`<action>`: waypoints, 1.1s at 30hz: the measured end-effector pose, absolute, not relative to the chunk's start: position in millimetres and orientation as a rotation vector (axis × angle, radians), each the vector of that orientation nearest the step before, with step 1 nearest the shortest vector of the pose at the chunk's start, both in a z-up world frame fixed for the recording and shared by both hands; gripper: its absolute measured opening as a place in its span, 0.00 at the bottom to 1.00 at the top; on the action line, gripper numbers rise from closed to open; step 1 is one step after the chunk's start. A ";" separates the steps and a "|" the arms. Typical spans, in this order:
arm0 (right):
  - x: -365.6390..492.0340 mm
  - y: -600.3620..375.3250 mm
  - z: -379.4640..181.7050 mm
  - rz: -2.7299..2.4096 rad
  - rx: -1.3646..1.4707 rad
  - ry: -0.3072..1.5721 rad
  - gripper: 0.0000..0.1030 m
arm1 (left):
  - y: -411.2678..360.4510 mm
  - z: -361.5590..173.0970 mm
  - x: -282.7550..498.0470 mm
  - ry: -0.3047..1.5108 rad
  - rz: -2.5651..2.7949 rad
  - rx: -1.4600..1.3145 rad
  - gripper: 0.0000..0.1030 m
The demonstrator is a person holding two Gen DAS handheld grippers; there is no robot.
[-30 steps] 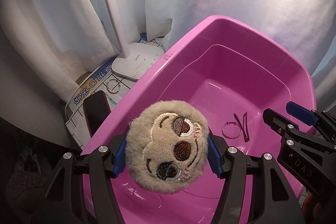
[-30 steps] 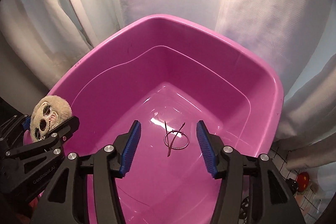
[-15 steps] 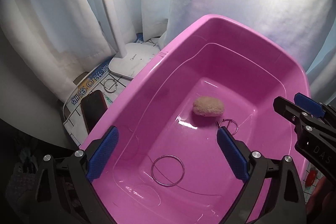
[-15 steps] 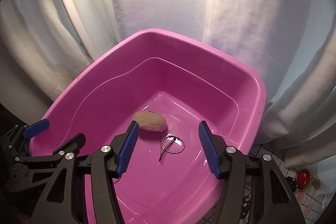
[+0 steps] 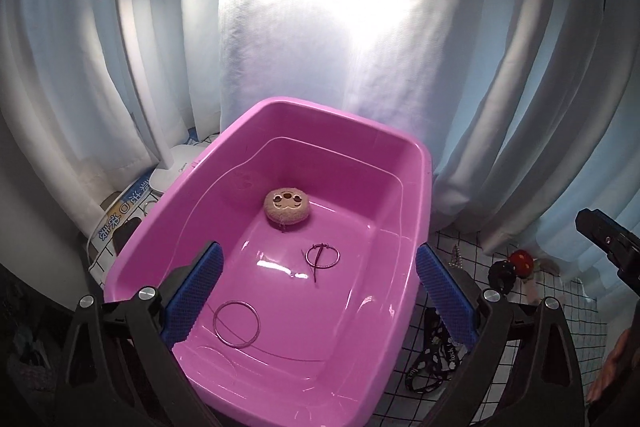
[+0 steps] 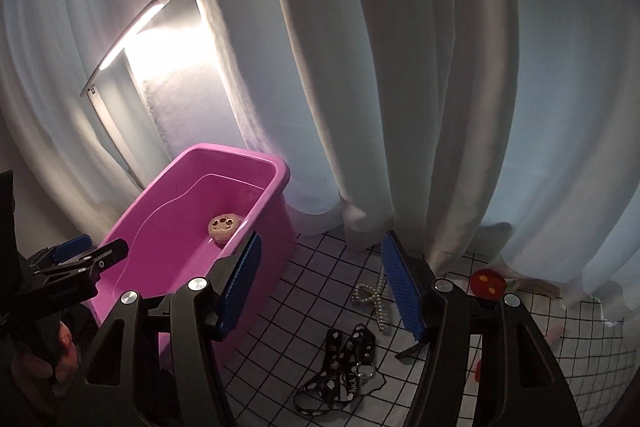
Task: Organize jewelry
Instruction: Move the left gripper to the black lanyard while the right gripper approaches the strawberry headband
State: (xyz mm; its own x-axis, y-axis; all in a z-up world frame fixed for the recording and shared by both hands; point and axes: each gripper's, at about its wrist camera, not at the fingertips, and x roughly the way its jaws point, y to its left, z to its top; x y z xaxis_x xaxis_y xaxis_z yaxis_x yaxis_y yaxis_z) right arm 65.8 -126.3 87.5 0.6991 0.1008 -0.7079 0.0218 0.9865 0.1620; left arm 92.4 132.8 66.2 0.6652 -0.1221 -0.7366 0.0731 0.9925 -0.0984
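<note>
A pink plastic tub (image 5: 352, 131) holds a round plush sloth face (image 5: 286, 207), a thin ring with a dark hairpin across it (image 5: 322, 255) and a larger bangle (image 5: 237, 323). My left gripper (image 5: 318, 293) hangs above the tub's near end, its jaws opening wide with nothing between the pads. My right gripper (image 6: 320, 287) is off to the tub's (image 6: 256, 157) right over a checked cloth (image 6: 320, 279), jaws opening and empty. Beneath it lie a pearl hair claw (image 6: 372, 297) and a black patterned lanyard (image 6: 344, 371). The plush (image 6: 225, 227) shows over the tub's rim.
White curtains (image 6: 400, 67) hang close behind everything. A lit desk lamp (image 5: 160, 155) stands left of the tub on its white base. On the cloth at right sit a red round item (image 6: 486, 283) and a black scrunchie (image 5: 502, 273). A hand (image 6: 60, 347) holds the left gripper.
My left gripper let go of the plush, which now lies in the tub. Both grippers rose and pulled back. The right one swung right, off the tub and over the checked cloth.
</note>
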 end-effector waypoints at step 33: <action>26.6 -322.0 -132.0 -0.092 0.108 1.112 0.60 | -56.4 -141.7 62.6 1.116 -0.069 0.076 0.93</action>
